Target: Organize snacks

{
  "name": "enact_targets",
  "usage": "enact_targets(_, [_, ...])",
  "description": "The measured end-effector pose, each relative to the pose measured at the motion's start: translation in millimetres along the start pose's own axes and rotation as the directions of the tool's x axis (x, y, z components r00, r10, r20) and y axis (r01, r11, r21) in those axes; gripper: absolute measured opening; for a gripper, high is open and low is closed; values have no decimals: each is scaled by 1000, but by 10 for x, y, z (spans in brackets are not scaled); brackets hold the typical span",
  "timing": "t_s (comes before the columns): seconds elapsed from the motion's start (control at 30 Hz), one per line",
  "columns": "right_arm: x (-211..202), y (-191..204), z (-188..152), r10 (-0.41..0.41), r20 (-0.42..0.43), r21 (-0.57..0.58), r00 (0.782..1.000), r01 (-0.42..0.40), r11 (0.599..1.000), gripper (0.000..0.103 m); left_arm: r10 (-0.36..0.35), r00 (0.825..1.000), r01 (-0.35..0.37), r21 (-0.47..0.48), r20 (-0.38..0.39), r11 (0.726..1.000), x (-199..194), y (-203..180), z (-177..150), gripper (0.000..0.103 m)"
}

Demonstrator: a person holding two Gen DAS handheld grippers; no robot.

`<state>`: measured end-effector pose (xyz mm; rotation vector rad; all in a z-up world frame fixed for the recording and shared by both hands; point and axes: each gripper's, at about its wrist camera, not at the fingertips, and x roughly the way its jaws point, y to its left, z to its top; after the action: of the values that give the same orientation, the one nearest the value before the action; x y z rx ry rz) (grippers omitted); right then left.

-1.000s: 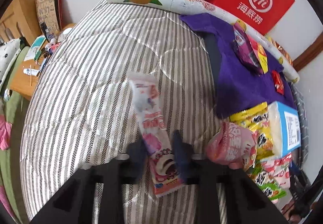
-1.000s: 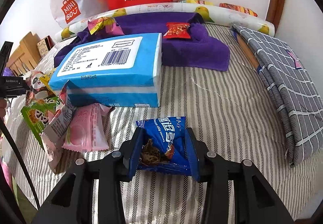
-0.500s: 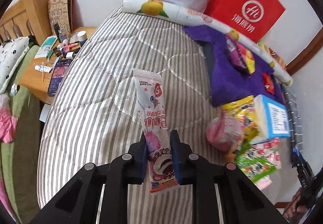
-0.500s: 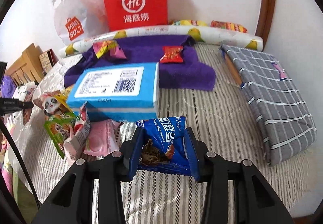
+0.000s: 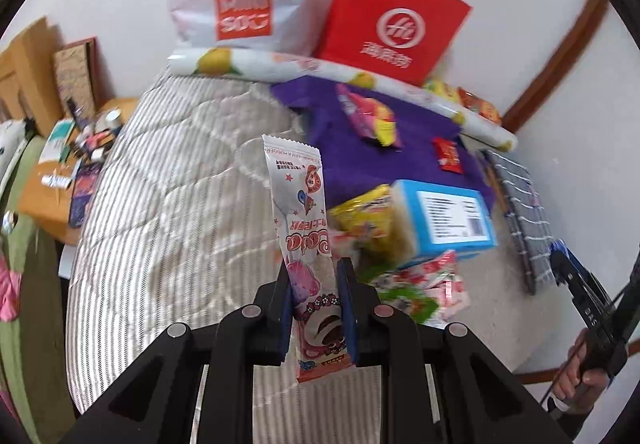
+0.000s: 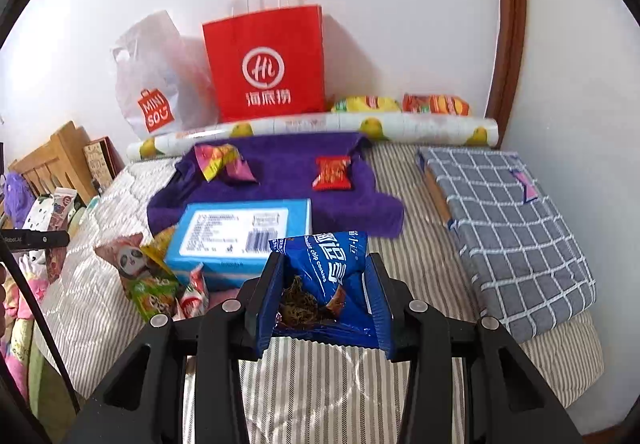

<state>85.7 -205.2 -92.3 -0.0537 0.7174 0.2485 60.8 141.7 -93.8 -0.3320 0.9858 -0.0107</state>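
My left gripper [image 5: 314, 276] is shut on a long pink-and-white snack packet [image 5: 301, 216] and holds it upright above the striped bed [image 5: 168, 212]. My right gripper [image 6: 325, 268] is shut on a blue chocolate chip cookie bag [image 6: 330, 276], raised over the bed [image 6: 404, 260]. A purple towel [image 6: 288, 180] lies at the back with a pink-yellow packet [image 6: 222, 162] and a small red packet [image 6: 333, 173] on it. A blue box [image 6: 240, 232] and a pile of loose snack packets [image 6: 152, 276] lie in front of the towel.
A red paper bag [image 6: 266, 64] and a white Miniso bag [image 6: 160, 84] stand against the wall behind a fruit-print roll [image 6: 320, 126]. A folded grey checked cloth [image 6: 508, 220] lies at the right. A cluttered bedside table [image 5: 68, 168] stands left of the bed.
Both grippers have lifted their packets up off the bed and drawn back. The left gripper closed on the pink packet during the first half second, then turned toward the towel.
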Motion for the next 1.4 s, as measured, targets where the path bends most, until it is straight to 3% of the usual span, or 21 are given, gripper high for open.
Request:
enact_targets(0.33, [-90,152,260,29,33,-1,999,-29,1000,41,-75,997,75,103,-2,992,-9,-502,224,20])
enact_targets(0.73, [165,198,679,69,51,11,996,-70,997,41,-137,990,140,142,-30,980,189,-907,595,20])
enact_targets(1.4, [848,186,1116,68,17,-4,998,-68,998,41,-157,985,163,90,-68,983,685,-838,1151,20])
